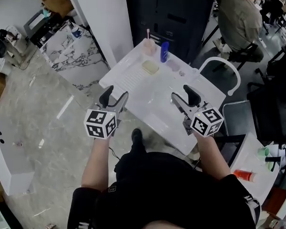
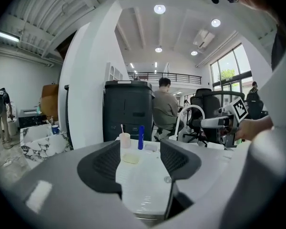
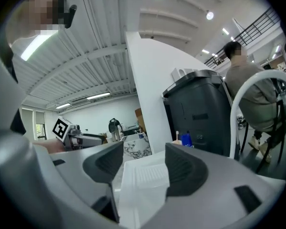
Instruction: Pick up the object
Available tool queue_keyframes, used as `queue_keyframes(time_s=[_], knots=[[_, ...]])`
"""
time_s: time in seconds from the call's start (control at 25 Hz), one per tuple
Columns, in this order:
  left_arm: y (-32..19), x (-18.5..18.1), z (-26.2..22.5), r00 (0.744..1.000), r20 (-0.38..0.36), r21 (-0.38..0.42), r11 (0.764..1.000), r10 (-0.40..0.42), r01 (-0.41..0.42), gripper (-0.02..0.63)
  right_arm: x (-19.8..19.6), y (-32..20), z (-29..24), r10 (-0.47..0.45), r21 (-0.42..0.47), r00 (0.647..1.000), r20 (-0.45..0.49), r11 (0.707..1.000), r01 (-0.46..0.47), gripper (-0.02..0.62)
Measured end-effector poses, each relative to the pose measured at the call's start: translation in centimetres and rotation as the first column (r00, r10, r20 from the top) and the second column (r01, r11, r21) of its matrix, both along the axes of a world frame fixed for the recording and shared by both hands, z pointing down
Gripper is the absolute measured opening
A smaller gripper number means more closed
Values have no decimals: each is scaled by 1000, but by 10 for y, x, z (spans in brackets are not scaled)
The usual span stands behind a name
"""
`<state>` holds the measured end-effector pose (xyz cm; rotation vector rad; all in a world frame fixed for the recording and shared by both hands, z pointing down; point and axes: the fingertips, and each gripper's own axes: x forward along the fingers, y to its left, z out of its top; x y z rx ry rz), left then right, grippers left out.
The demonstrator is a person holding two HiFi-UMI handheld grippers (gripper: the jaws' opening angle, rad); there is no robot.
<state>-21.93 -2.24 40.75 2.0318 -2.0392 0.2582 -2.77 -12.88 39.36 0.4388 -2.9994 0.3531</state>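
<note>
Head view: left gripper point(image 1: 115, 96) and right gripper point(image 1: 181, 93) hover over the near edge of the white table point(image 1: 150, 97), both spread and empty. The soap bar point(image 1: 150, 67), pink cup point(image 1: 148, 46) and blue bottle point(image 1: 164, 51) sit at the far end. Left gripper view: jaws apart, soap bar dead ahead, likely your object. Right gripper view: jaws apart, only table between them. Advance the left gripper low and level, straddle the bar squarely, then close.
</note>
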Motion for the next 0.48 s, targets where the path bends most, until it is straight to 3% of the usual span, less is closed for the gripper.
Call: queue_keyframes(time_s=[0.32, 0.48], knots=[[-74, -73, 12, 989, 14, -45, 988, 146, -145, 267, -75, -48, 11, 97, -29, 994, -47, 995, -98, 252], [-98, -89, 17, 972, 30, -61, 971, 234, -232, 267, -98, -59, 11, 145, -28, 988, -48, 989, -147, 252]])
